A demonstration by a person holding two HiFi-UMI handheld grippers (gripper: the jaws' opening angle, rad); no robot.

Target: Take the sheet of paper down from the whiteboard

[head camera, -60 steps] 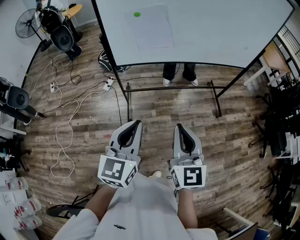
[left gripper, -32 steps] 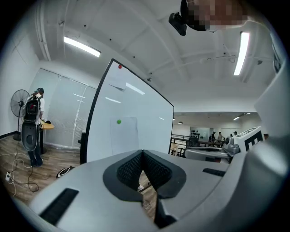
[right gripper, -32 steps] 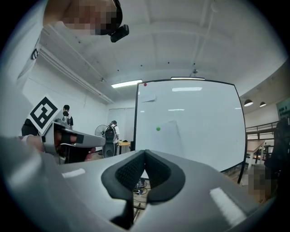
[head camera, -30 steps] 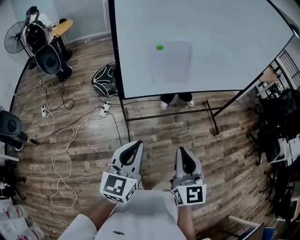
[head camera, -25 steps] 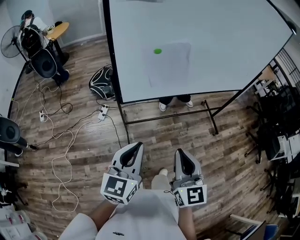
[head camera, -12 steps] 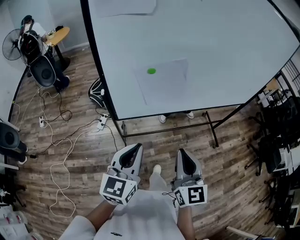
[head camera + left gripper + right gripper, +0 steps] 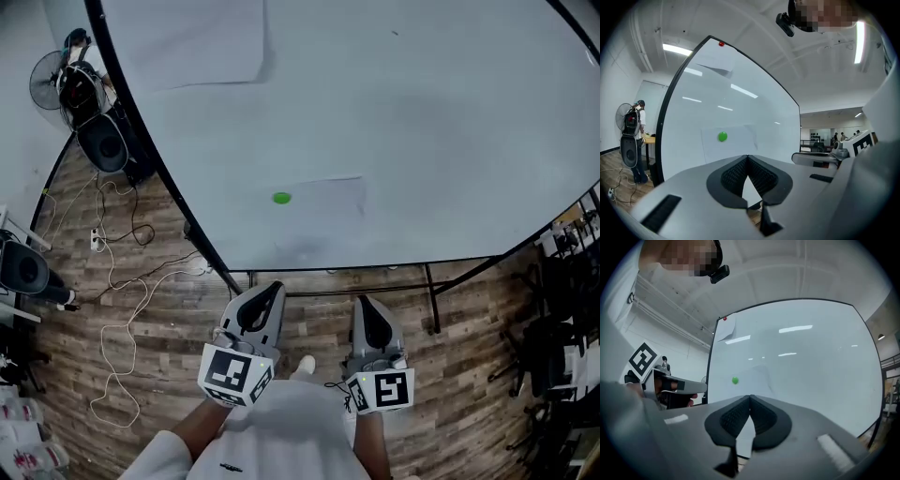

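Observation:
A large whiteboard on a black stand fills the head view ahead of me. A white sheet of paper hangs low on it, pinned at its upper left corner by a green magnet. The left gripper view shows the same sheet and magnet just above my jaws. My left gripper and right gripper are side by side, pointing level at the board and short of it. Both are shut with nothing between the pads. In the right gripper view, the right gripper sits under the magnet.
A second sheet hangs high on the board's left, under a red magnet. Speakers, a fan and cables lie on the wood floor at left. The stand's legs and dark furniture are at right.
Both grippers and my view have come closer to the whiteboard, which now looms much larger. The pinned sheet has slid lower in the head view. Both grippers stay shut.

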